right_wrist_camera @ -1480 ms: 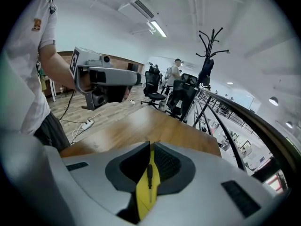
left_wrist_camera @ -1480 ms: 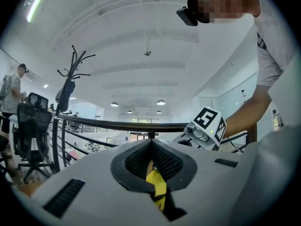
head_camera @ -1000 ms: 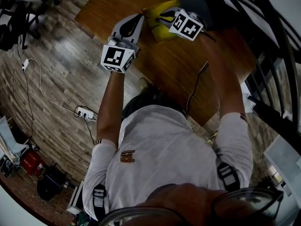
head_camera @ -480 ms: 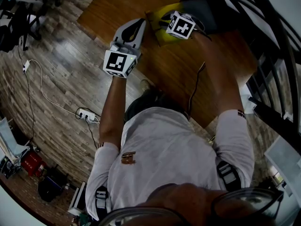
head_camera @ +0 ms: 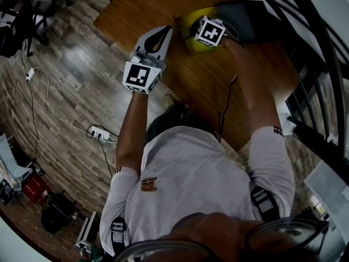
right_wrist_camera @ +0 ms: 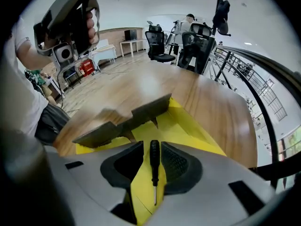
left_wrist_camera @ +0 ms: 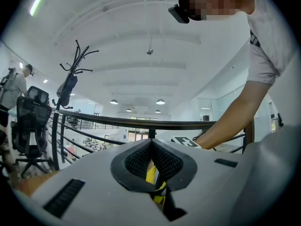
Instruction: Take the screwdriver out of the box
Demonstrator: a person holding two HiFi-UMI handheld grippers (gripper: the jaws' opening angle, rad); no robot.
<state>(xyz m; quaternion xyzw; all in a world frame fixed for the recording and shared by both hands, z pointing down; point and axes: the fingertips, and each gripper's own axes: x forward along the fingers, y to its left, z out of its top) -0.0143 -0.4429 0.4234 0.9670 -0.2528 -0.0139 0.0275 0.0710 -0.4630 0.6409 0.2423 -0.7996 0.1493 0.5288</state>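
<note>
Now | step: reaching in; my right gripper point(right_wrist_camera: 152, 146) has its jaws apart astride the screwdriver point(right_wrist_camera: 154, 163), which lies in the box point(right_wrist_camera: 188, 131) | left gripper point(left_wrist_camera: 150, 142) closed, idle | next: clamp handle, lift.

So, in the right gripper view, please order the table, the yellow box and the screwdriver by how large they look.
1. table
2. yellow box
3. screwdriver, which looks enlarged because it lies nearest the camera
</note>
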